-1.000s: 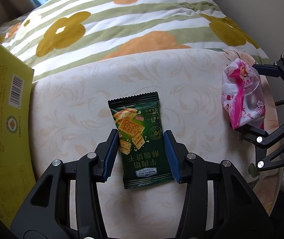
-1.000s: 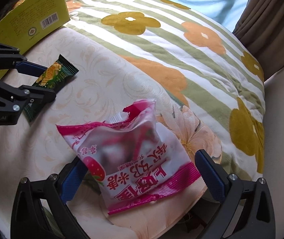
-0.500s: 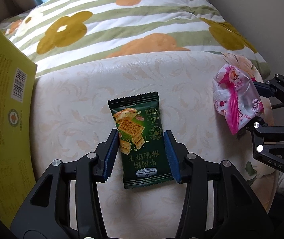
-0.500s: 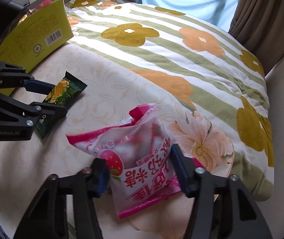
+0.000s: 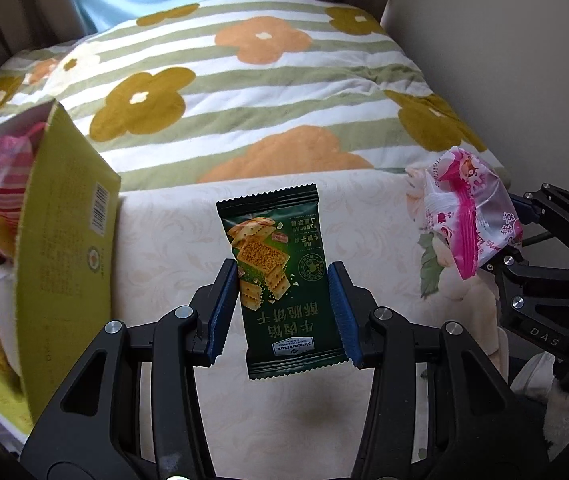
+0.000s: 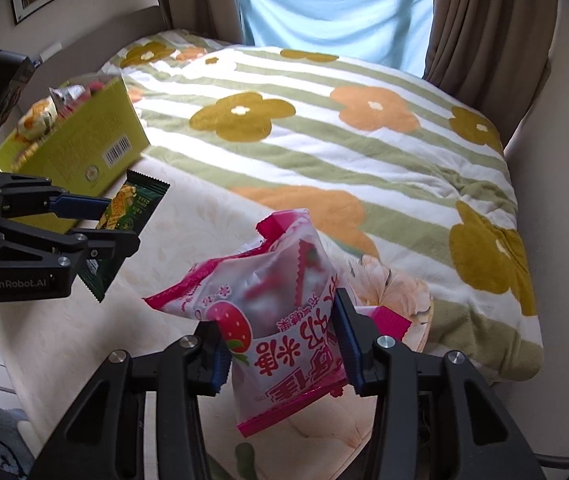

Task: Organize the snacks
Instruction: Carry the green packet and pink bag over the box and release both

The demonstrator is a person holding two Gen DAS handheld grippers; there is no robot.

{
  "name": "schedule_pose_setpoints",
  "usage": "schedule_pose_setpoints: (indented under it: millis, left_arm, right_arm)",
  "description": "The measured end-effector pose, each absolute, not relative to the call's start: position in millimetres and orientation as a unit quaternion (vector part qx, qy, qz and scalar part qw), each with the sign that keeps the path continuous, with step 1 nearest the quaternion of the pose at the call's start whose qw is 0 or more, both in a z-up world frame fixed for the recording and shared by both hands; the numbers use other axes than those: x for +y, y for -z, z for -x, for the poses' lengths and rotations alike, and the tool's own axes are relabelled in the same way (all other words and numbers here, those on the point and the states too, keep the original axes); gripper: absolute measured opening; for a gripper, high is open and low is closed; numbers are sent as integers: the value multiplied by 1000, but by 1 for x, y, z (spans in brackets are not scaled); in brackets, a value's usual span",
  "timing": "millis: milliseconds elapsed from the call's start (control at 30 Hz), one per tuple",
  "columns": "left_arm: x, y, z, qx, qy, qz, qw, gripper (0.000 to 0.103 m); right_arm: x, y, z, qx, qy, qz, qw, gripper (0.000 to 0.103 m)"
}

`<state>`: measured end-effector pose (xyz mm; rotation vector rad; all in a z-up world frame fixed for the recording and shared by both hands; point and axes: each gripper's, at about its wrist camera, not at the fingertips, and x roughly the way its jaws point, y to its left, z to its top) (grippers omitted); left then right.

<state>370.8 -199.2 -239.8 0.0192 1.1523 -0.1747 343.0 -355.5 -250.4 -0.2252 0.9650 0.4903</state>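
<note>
The left gripper (image 5: 282,312) is clamping a green "Member's Mark" cracker packet (image 5: 280,280) at frame centre. The right gripper (image 6: 282,344), marked "DAS", is squeezing a pink strawberry bag (image 6: 280,320). A yellow box (image 5: 64,248) is standing at left.

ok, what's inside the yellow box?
The yellow box stands open at the top, with several snack packs poking out: a pale orange one, a silvery one, something pink. In the left wrist view, pink and yellow packs show. Its wall hides anything deeper.
</note>
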Motion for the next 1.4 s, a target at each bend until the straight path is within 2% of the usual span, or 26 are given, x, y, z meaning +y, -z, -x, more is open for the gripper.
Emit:
schedule_pose_setpoints:
  millis: [300,667,1067,1400]
  left_arm:
    - [-147,155,-359,479,80,9,874,42]
    - [-14,107,-347,450,58,18,891,42]
    - [132,135,-339,477,44,15,877,42]
    - [162,164,-334,498,61,17,865,43]
  right_arm:
    - [-320,179,-327,416,-236,98,873,41]
    - [-212,124,-311,369,-245,99,891,41]
    - [-69,137,-314,381,-247,66,888,41]
    - [-25,155,-303,420,-245,86,869,41]
